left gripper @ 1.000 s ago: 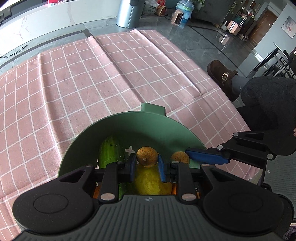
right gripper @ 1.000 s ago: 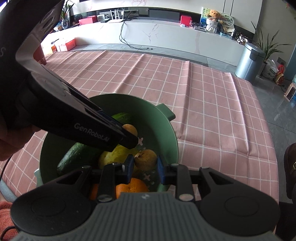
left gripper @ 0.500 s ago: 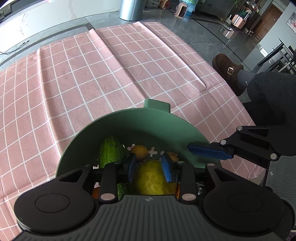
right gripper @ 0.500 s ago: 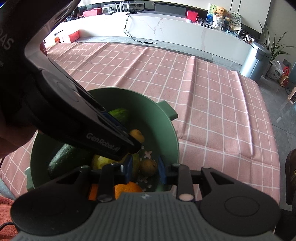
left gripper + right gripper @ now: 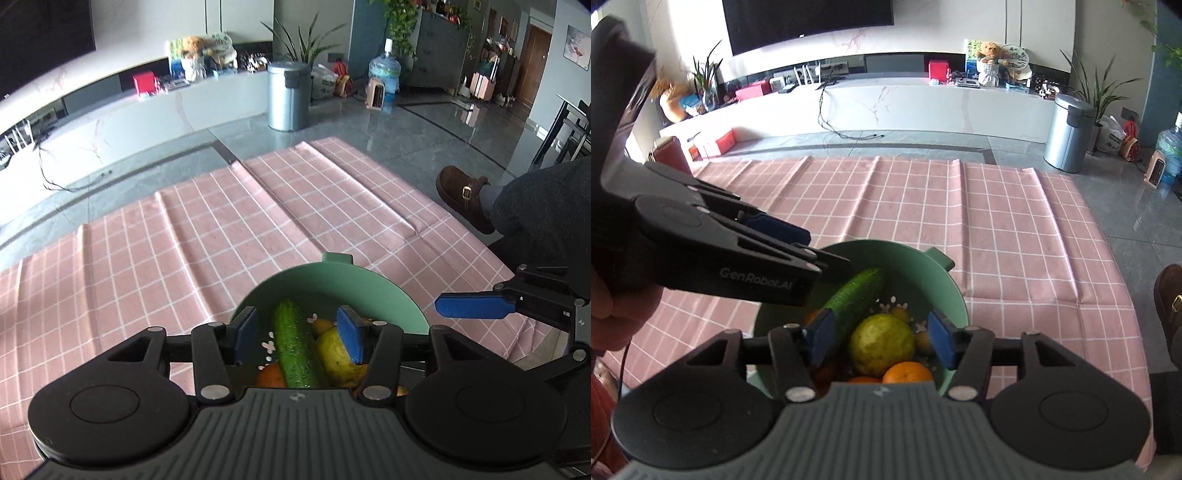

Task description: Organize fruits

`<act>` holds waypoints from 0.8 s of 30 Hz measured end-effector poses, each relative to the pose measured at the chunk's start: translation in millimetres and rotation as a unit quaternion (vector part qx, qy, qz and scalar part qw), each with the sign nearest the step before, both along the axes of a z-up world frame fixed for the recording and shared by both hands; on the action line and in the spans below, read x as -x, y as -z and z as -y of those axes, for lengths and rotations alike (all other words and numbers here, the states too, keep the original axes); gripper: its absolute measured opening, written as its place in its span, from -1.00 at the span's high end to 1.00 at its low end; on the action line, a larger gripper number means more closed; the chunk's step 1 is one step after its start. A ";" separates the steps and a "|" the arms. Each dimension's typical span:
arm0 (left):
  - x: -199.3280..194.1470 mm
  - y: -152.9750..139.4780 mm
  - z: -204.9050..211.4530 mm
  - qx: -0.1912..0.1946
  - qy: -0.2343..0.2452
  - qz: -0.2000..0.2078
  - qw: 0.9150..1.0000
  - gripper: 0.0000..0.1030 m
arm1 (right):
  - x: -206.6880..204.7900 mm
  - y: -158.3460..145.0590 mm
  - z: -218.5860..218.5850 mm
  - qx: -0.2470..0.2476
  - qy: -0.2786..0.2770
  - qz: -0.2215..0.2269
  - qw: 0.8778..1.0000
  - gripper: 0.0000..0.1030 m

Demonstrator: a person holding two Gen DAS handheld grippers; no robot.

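Note:
A green colander bowl (image 5: 373, 284) (image 5: 945, 291) sits on the pink checked cloth. It holds a cucumber (image 5: 295, 343) (image 5: 857, 295), a yellow-green lemon (image 5: 881, 343) (image 5: 336, 356), oranges (image 5: 908, 373) (image 5: 271, 376) and small brown fruits (image 5: 900, 314) (image 5: 322, 325). My left gripper (image 5: 297, 338) is open and empty above the bowl. My right gripper (image 5: 879, 341) is open and empty above the bowl, with the lemon seen between its pads. Each gripper shows in the other's view: the right (image 5: 476, 306) and the left (image 5: 746, 254).
The pink checked cloth (image 5: 221, 229) (image 5: 960, 206) covers the table beyond the bowl. A person's leg and brown shoe (image 5: 465, 197) are at the right table edge. A metal bin (image 5: 1067, 133) and a water bottle (image 5: 384, 74) stand on the floor behind.
Both grippers have let go of their small brown fruits, which now lie in the bowl. Both have opened wide and lifted up and back from the bowl.

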State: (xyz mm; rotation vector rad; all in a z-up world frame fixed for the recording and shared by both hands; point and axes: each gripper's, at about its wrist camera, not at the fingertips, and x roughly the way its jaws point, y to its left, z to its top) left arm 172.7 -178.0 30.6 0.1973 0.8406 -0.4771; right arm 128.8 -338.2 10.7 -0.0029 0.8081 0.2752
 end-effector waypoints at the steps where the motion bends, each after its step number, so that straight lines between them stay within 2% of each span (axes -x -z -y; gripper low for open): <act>1: 7.3 -5.5 -6.2 0.003 -0.007 0.013 1.000 -0.19 | 7.4 -4.5 -3.6 -0.009 0.006 0.008 1.000 -0.13; 6: 45.3 -31.9 -39.5 0.023 -0.048 0.075 0.996 -0.30 | 43.0 -23.6 -19.5 -0.043 0.036 0.041 0.998 -0.15; 8: 61.2 -40.0 -52.8 0.032 -0.063 0.103 0.992 -0.44 | 57.3 -30.7 -23.3 -0.057 0.046 0.058 0.996 -0.29; 12: 91.9 -49.1 -75.8 0.038 -0.096 0.150 0.983 -0.57 | 86.7 -42.6 -36.9 -0.074 0.063 0.094 0.991 -0.39; 13: 97.9 -49.1 -80.4 0.038 -0.104 0.157 0.981 -0.63 | 93.3 -44.0 -39.9 -0.076 0.070 0.103 0.989 -0.47; 20: 133.4 -32.4 -98.8 -0.008 -0.151 0.198 0.968 -0.84 | 134.7 -33.1 -64.7 -0.075 0.113 0.150 0.979 -0.68; 24: 142.8 -13.8 -100.3 -0.035 -0.157 0.202 0.966 -0.85 | 143.8 -11.7 -78.5 -0.050 0.118 0.145 0.981 -0.70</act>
